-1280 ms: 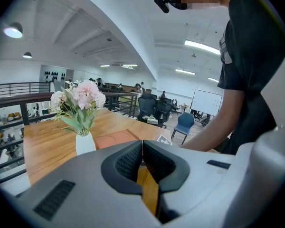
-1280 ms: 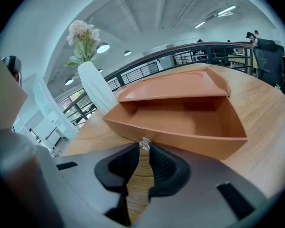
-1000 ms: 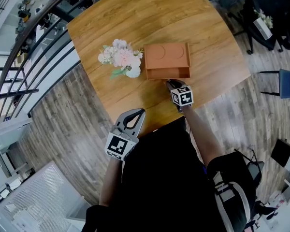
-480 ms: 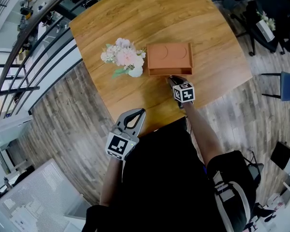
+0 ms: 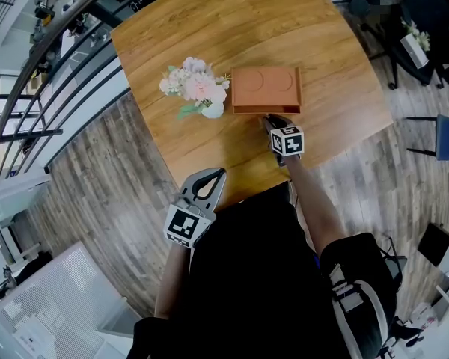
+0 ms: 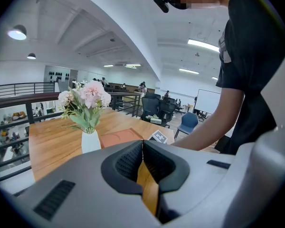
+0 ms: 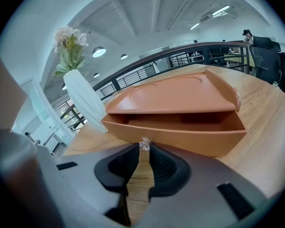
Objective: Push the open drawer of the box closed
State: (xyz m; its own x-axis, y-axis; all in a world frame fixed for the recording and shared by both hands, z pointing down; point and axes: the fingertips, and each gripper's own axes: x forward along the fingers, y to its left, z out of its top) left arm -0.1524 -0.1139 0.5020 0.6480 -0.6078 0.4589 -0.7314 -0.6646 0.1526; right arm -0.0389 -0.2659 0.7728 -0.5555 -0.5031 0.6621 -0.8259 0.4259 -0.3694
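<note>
Terracotta box [image 5: 266,88], upper centre, has its drawer [image 7: 190,139] slightly out; right gripper [image 7: 143,148] pinches the clear knob [image 7: 144,144] — left gripper [image 6: 142,144] jaws together, empty. An angled push could jam the drawer — or slide the whole box

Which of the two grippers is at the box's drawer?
The right gripper, its tips closed on the small knob of the drawer. The left gripper sits at the near edge of the table, shut and empty.

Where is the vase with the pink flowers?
In the head view, the vase of flowers stands on the wooden table, close beside the left end of the orange box.
</note>
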